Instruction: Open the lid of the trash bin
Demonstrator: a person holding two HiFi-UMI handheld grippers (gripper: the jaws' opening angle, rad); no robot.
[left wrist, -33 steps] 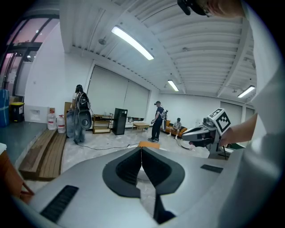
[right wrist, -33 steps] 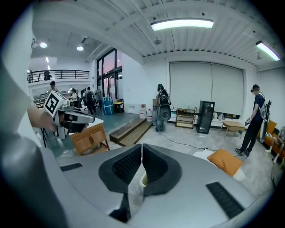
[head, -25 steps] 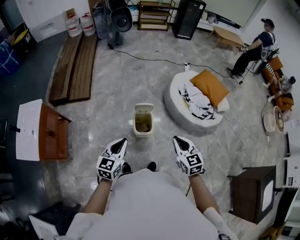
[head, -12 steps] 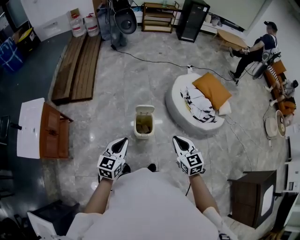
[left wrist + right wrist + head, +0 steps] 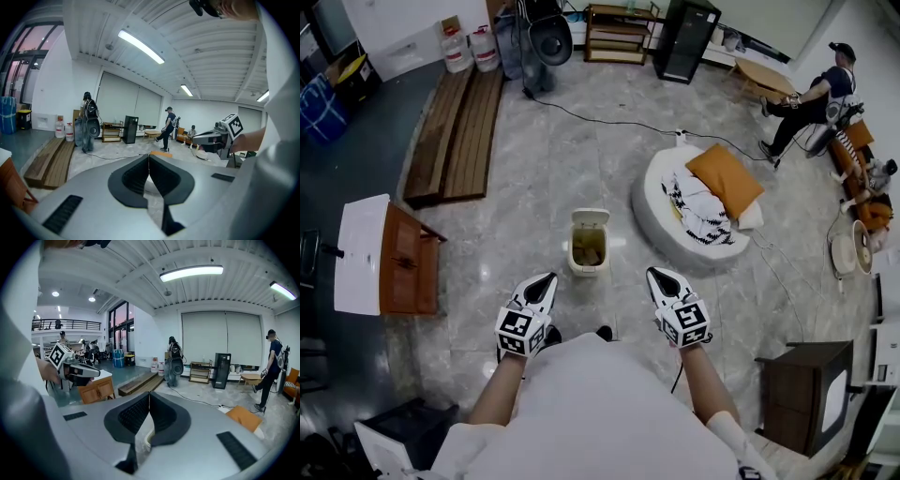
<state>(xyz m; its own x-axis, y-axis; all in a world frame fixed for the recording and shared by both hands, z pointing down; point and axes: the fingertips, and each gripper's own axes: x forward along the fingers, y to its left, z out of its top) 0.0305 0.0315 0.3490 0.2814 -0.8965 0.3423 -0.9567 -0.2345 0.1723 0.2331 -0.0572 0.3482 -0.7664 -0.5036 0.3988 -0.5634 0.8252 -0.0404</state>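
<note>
Trash bin (image 5: pixel 588 242) is on the floor near the round bed (image 5: pixel 689 211). Its lid (image 5: pixel 589 218) looks tipped up already, with brown stuff showing inside. Left claw (image 5: pixel 546 281) and right claw (image 5: pixel 658 276) hang on the person's side of the bed, well apart from the bin, both pressed together on nothing. Risk imo: poking the lid with a closed tip could skid or topple that light bin on the slick floor.

I am in a large open hall, something like a studio: marble floor (image 5: pixel 553 159), ribbed ceiling (image 5: pixel 225 291) with tube lights (image 5: pixel 191 272). Beyond the left gripper (image 5: pixel 547 279) lie wooden planks (image 5: pixel 455 127) and water jugs (image 5: pixel 469 49); beyond the right gripper (image 5: pixel 655 275), a round floor bed (image 5: pixel 642 202) and a black cabinet (image 5: pixel 684 39).
</note>
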